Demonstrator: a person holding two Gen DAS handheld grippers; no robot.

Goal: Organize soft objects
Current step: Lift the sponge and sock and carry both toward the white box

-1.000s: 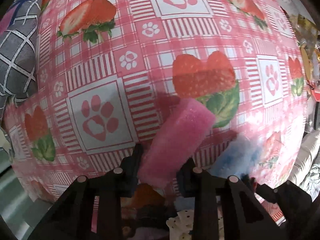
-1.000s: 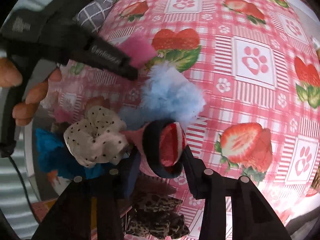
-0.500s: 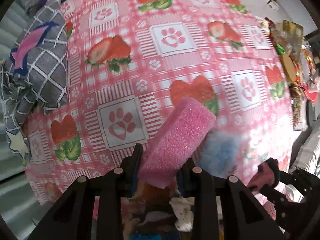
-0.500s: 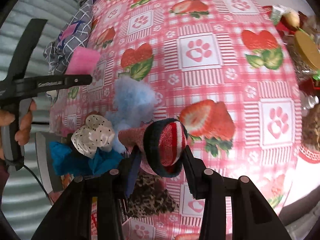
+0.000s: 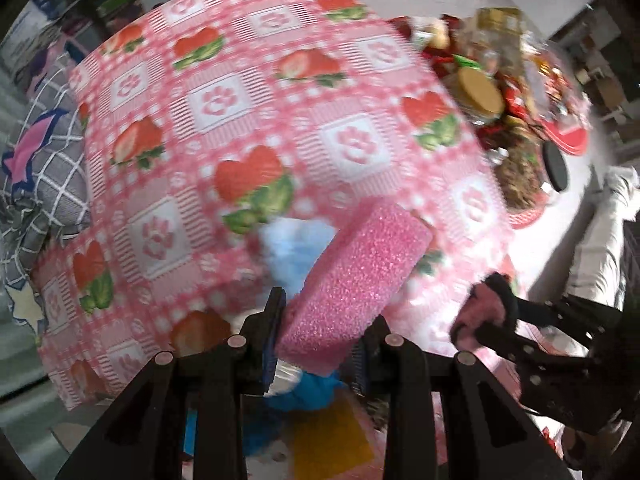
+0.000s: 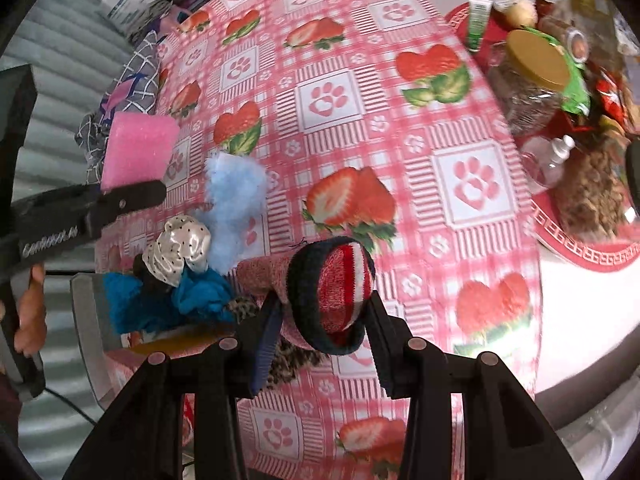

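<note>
Our left gripper (image 5: 316, 330) has its jaws pressed on the lower end of the pink sponge (image 5: 356, 276), and the sponge stands out slanted from them, up and to the right in the left wrist view, clear of the surface (image 5: 248, 92). Our right gripper (image 6: 320, 320) has its jaws clenched on a rolled sock (image 6: 340, 284), pink with a dark cuff and red and white stripes, which is also lifted off the cloth. To do this step well, we think we should keep both grips firm but not harder, because the sponge is caught only at one end and could swing or slip if we turn the wrist quickly; a smooth carry is better. We should also keep the two grippers apart, since they are near each other. Both grippers point down toward the surface, the left one almost straight down, the right one a little less steep, and part of the hand (image 6: 28, 312) on the left handle shows at the edge of the right wrist view. Below, near the front edge of the surface, the other soft things wait in a small heap: a pale blue fluffy piece (image 6: 234, 196), a white dotted scrunchie (image 6: 180, 248) and a blue cloth (image 6: 160, 300). Where the sponge and sock must go we cannot tell.
</note>
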